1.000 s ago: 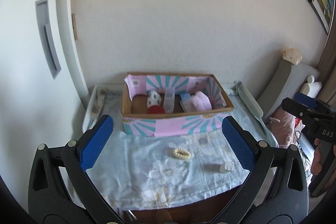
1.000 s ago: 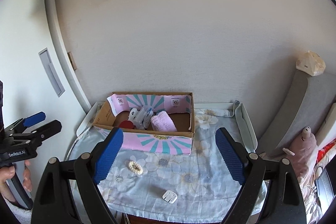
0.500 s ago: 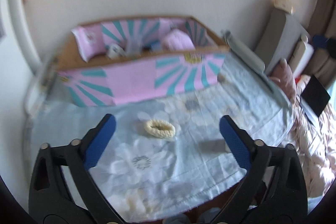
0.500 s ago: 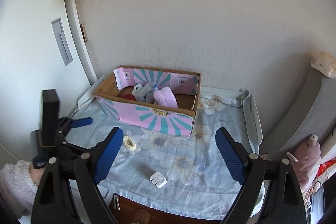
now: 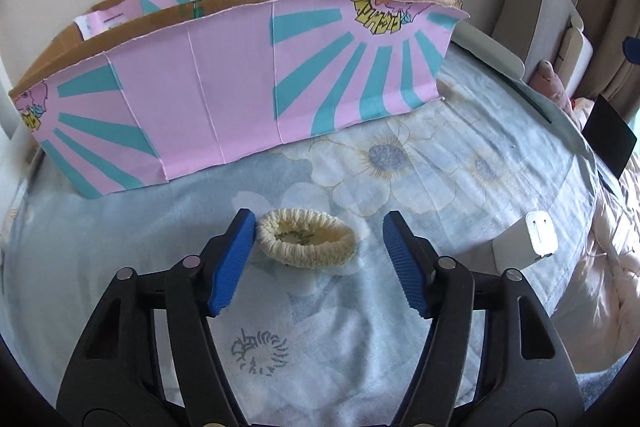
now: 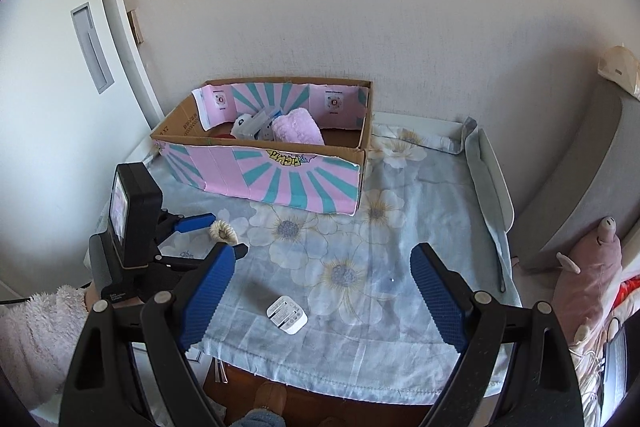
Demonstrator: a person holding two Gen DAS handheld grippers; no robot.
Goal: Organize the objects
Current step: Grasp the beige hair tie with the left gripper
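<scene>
A cream scrunchie lies on the floral cloth. My left gripper is open and low over the cloth, its blue fingers on either side of the scrunchie; the left pad touches its edge. The right wrist view shows the scrunchie between the left gripper's fingers. A white charger plug lies to the right; it also shows in the right wrist view. My right gripper is open and empty, held above the table's front edge. The pink and teal cardboard box stands behind.
The box holds a pink cloth and several small items. A grey raised rim borders the table on the right. A pink plush toy and grey cushion lie beyond it. A wall stands close behind the box.
My left gripper has moved forward and down to the scrunchie, and its fingers have narrowed around it. The right gripper has shifted a little closer to the table.
</scene>
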